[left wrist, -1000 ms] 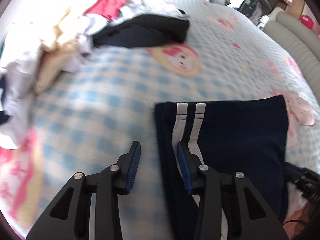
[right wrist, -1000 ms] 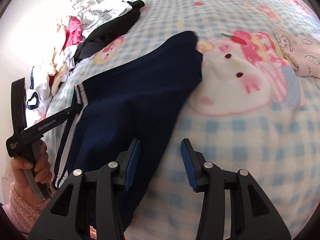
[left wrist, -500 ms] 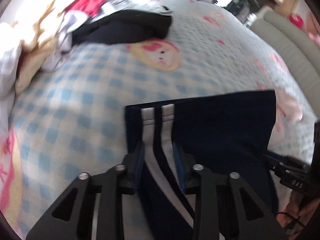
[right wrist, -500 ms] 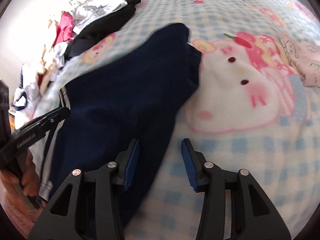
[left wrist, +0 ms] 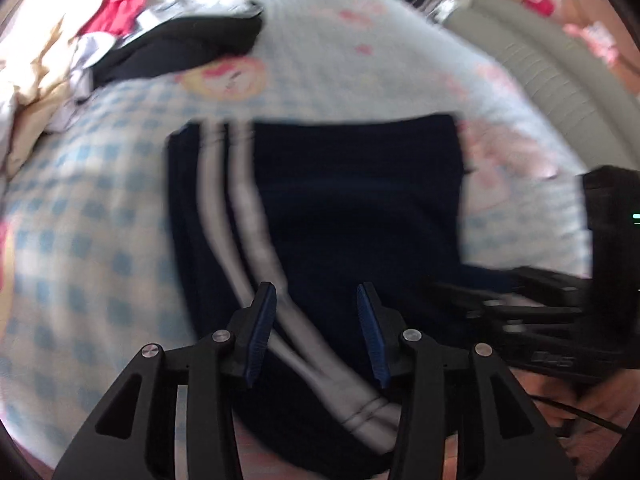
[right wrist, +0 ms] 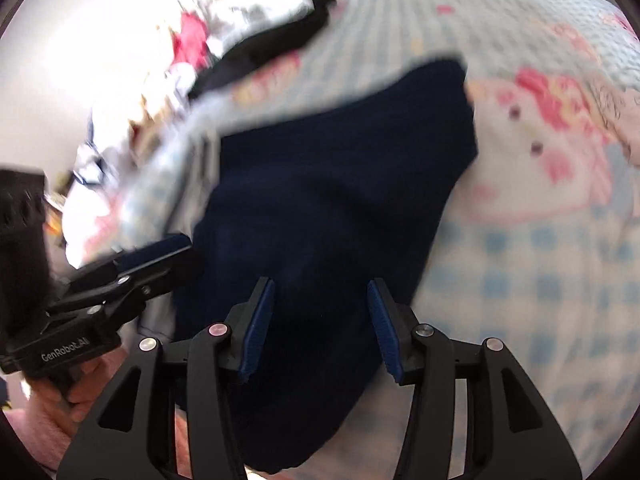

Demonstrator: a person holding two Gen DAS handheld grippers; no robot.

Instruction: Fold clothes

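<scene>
Navy trousers with 2 white side stripes lie folded on the blue-and-white checked bedspread, filling the middle of both wrist views. In the right wrist view the same trousers spread from the centre up toward 1 o'clock, beside a pink cartoon print on the bedspread at 3 o'clock.

A black garment lies at 11 o'clock in the left view, well apart from the trousers, with a heap of loose clothes in red, cream and white beyond it at 10 o'clock. A grey padded edge curves along 2 o'clock. Nothing lies between the tongs and the trousers.

The left gripper sits with its blue-padded jaws spread wide over the near part of the trousers, 1 pad by the stripes, nothing clamped between them. The right gripper is likewise spread wide above the dark cloth and grips nothing. Whether the pads touch the cloth cannot be told.

Each view catches the other tool at its edge: at 4 o'clock in the left view, at 8 o'clock in the right, where a hand holds its handle. Both pictures are blurred, so seams and fold edges are hard to make out, and the near end of the trousers is hidden behind the gripper bodies.
</scene>
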